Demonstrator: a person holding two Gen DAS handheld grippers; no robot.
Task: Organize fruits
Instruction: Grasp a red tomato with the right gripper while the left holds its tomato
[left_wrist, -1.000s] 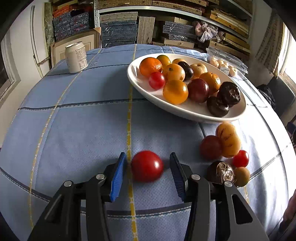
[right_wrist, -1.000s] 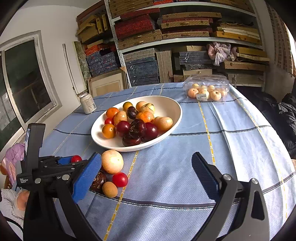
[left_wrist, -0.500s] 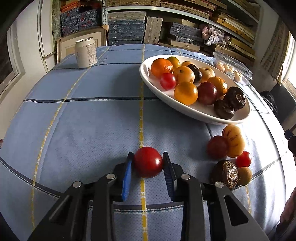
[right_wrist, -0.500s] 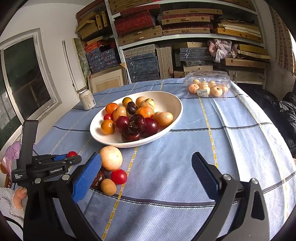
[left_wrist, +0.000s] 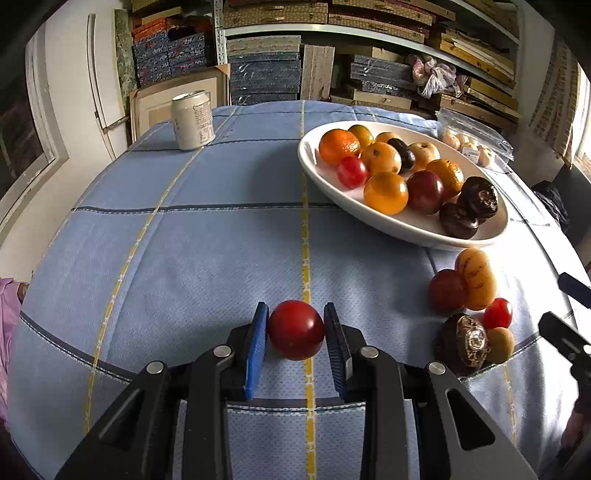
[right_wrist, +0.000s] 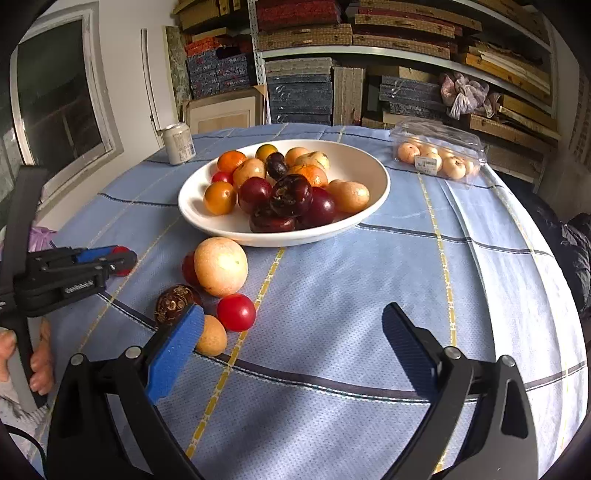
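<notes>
The left tongs (left_wrist: 295, 339) grip a red tomato (left_wrist: 295, 329) between their blue pads, low over the blue-clothed desk (left_wrist: 207, 258). The smooth, round skin could squirt out if the squeeze slackens on the lift, or bruise if it tightens; dropped, it would likely roll off the edge. The right tongs (right_wrist: 291, 347) hang wide open, empty. I count five loose fruits beside the white bowl (right_wrist: 373, 173), about eleven or twelve piled inside, one can (left_wrist: 192, 119), and one clear clamshell of pale fruit (right_wrist: 437, 158).
</notes>
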